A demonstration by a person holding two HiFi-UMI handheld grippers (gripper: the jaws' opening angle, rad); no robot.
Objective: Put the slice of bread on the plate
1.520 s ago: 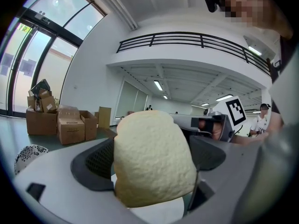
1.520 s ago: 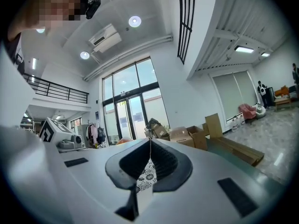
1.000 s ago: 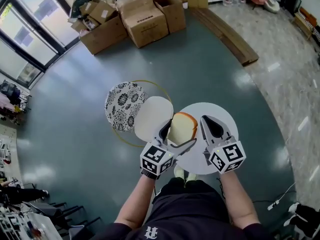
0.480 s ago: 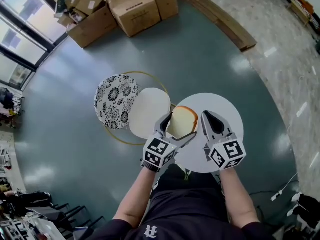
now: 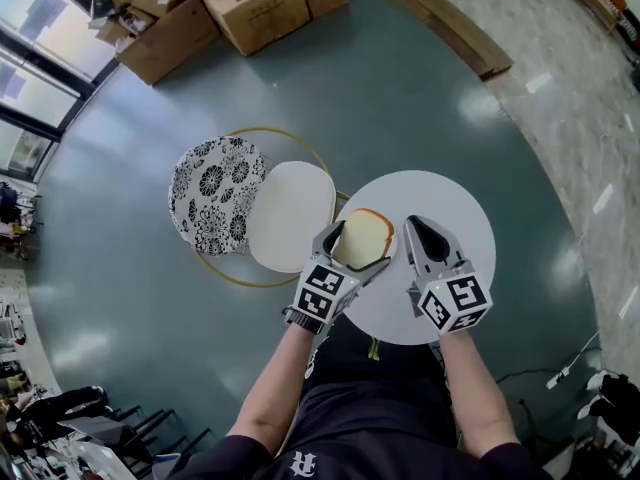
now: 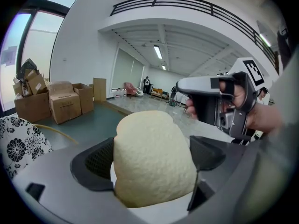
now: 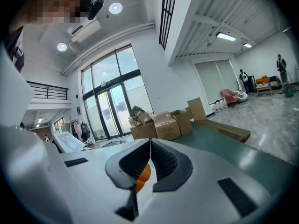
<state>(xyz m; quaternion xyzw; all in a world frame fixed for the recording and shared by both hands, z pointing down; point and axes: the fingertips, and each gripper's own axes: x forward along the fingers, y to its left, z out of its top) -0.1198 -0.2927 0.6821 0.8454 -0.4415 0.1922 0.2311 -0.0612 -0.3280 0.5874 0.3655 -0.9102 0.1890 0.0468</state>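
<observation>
A: Left gripper [image 5: 352,251], apart or together?

B: Clamped on the slice of bread [image 5: 366,234], with one jaw pressing at each side. Seen plainly in the left gripper view.

A: And where exactly with the slice?

B: Held over the round white counter [image 5: 445,200], near its 9 o'clock edge. Rounded crust end pointing to about 1 o'clock, away from the person. Cannot tell whether touching the counter top or lifted a little.

A: Not yet on the plate, then?

B: Not yet. Plain cream plate [image 5: 288,213] lying at about 9 to 10 o'clock from the slice, just beside the counter's edge. At 9 o'clock of that one, a black-and-white flowered plate [image 5: 208,193], touching or slightly overlapping it. Both enclosed by a thin yellow ring [image 5: 232,278] above the green floor [image 5: 130,308]. Cannot tell what carries them.

A: And the right gripper [image 5: 418,230]?

B: Closed, with the tips meeting and nothing clamped. Only a small orange bit showing low behind the tips in the right gripper view; cannot tell what. Hanging over the counter at 3 o'clock of the slice, near the left gripper but apart from it.

A: Anything else around?

B: Cardboard boxes [image 5: 255,3] at about 11 o'clock, well apart from the counter, across the floor.
</observation>
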